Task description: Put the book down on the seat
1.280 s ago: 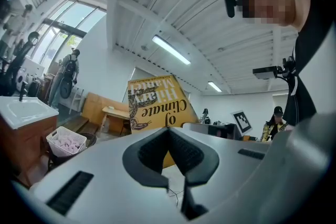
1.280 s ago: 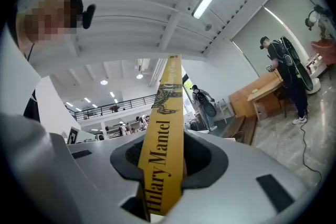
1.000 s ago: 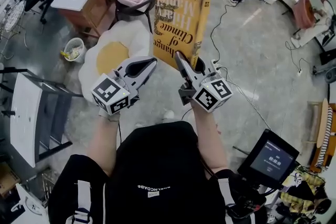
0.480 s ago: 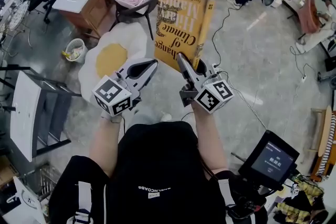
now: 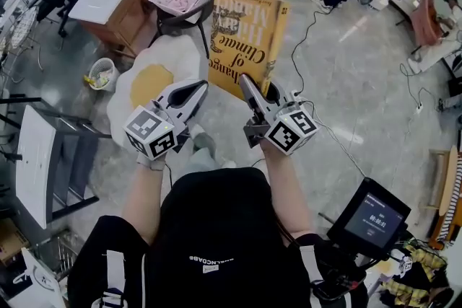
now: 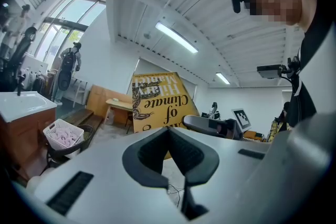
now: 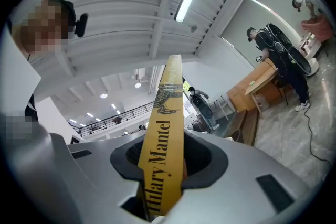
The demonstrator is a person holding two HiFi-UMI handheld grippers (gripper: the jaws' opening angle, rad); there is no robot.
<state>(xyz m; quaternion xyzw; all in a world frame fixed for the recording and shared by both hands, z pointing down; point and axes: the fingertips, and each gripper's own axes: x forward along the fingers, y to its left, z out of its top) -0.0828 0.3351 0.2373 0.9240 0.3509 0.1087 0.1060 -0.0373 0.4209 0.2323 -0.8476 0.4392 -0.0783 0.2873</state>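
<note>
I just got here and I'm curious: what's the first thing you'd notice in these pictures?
The big yellow book stands out in the middle of the head view, clamped by its spine in the right gripper. Just to its left, lower down, lies a cushion that looks like a giant fried egg.

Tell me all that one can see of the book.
The book is thick and closed, with a mustard-yellow cover and spine, dark lettering and a dark snake-like drawing. It is held in the air, its front cover toward the head camera. Only the right gripper touches it, jaws shut across the spine at one end.
</note>
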